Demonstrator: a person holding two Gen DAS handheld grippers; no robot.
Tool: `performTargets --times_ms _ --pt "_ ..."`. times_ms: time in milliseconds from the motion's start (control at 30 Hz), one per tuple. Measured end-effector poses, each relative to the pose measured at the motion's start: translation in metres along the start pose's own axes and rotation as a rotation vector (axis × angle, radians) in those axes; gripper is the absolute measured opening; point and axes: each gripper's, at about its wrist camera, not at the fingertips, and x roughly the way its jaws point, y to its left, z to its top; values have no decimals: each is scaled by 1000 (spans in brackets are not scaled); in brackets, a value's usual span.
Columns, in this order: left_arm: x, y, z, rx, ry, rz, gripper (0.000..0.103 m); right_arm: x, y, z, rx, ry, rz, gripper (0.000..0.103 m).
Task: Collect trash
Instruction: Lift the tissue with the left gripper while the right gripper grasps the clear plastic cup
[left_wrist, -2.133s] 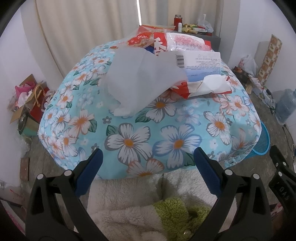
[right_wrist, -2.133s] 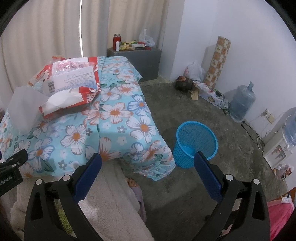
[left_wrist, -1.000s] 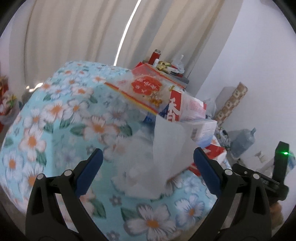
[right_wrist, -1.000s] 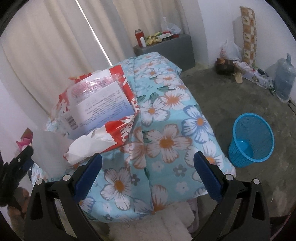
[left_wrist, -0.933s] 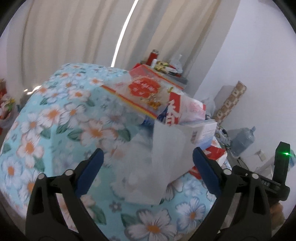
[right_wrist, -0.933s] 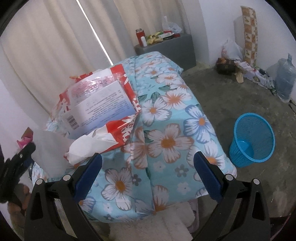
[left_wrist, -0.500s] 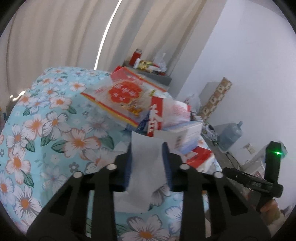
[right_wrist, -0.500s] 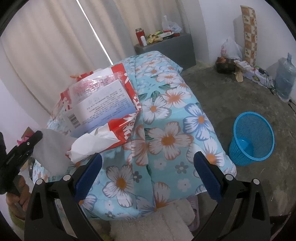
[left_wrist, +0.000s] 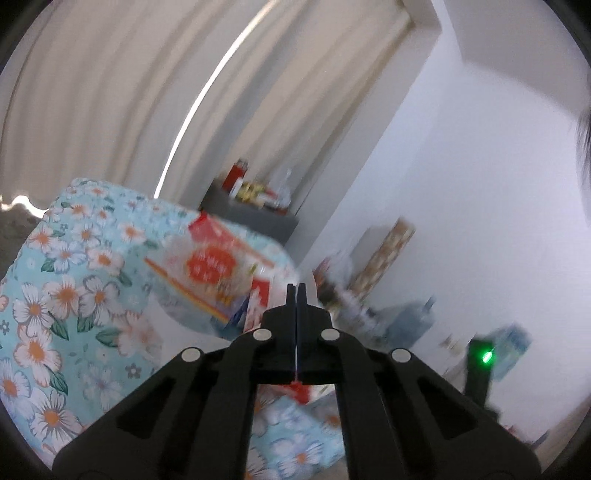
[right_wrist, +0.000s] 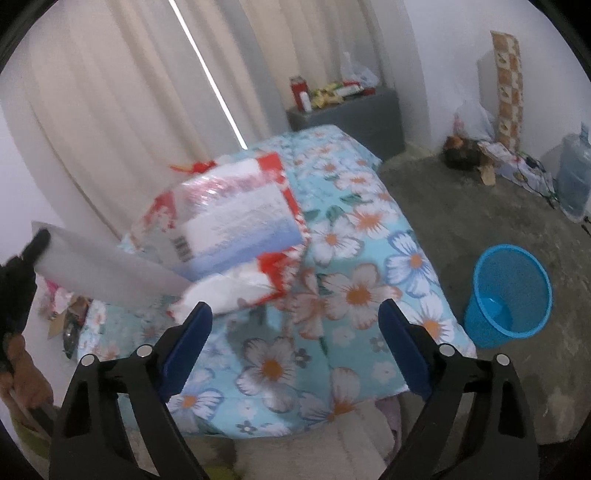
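The white tissue sheet (right_wrist: 99, 273) hangs in the air off the table's near-left corner, pinched at one end by the left gripper (left_wrist: 296, 295), whose jaws are pressed together on it. It stretches towards the red-and-white tissue pack (right_wrist: 236, 221) lying on the floral tablecloth (right_wrist: 354, 295) near the table's left edge. The right gripper (right_wrist: 295, 325) hovers over the near edge, jaws spread wide and empty. The blue wastebasket (right_wrist: 509, 295) stands on the floor beyond the table's right edge.
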Motion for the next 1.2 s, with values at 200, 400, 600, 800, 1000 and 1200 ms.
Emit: performTargets --times_ms 200,400,600,800,1000,1200 --pt "-47 17 23 -99 -122 -57 0 -15 33 2 -94 -74 114 83" --pt "-80 42 27 -164 -189 6 0 -3 60 -2 -146 -31 178 76" --pt "-110 84 22 -292 -231 82 0 7 75 -7 -179 13 204 73" --pt "-122 109 6 -349 -204 198 0 12 78 -9 -162 38 215 67" --pt "-115 107 -4 -282 -161 365 0 35 126 7 -259 56 258 65" --pt "-134 100 4 -229 -219 504 0 100 181 11 -322 175 264 80"
